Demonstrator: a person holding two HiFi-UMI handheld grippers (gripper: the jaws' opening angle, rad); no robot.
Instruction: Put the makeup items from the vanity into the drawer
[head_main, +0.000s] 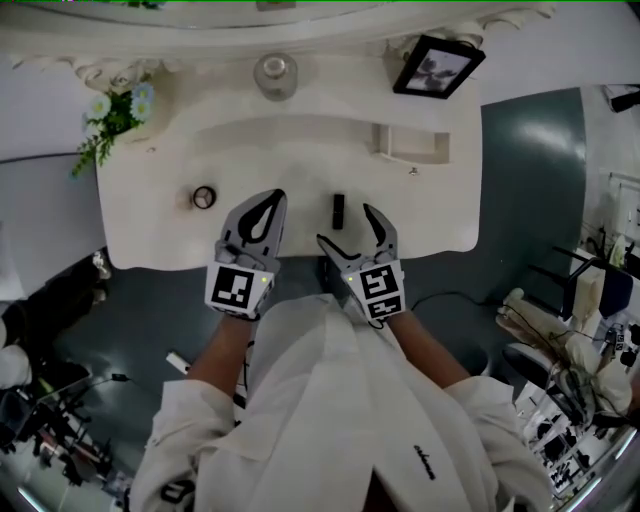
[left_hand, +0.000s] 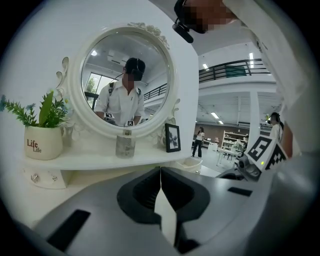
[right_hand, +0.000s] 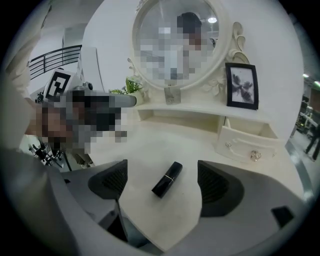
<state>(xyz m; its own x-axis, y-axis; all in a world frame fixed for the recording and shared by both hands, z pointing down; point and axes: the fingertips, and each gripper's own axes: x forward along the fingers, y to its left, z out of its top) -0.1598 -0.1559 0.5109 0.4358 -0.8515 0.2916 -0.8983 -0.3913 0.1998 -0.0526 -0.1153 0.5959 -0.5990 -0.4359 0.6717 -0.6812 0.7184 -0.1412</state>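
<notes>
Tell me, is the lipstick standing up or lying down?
Lying down: the lipstick rests on its side on the vanity top.

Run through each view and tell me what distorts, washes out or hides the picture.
Head view: soft even light, the white vanity nearly washed out, shadows faint. Left gripper view: strong fisheye, black corners, a mosaic patch on the mirror. Right gripper view: same fisheye, mosaic patches over the mirror's glass and the left side; the lipstick is sharp.

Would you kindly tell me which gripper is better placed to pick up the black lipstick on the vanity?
Right. The right gripper has its jaws open with the lipstick lying between them, and the open drawer sits on that side. The left gripper is shut on nothing.
</notes>
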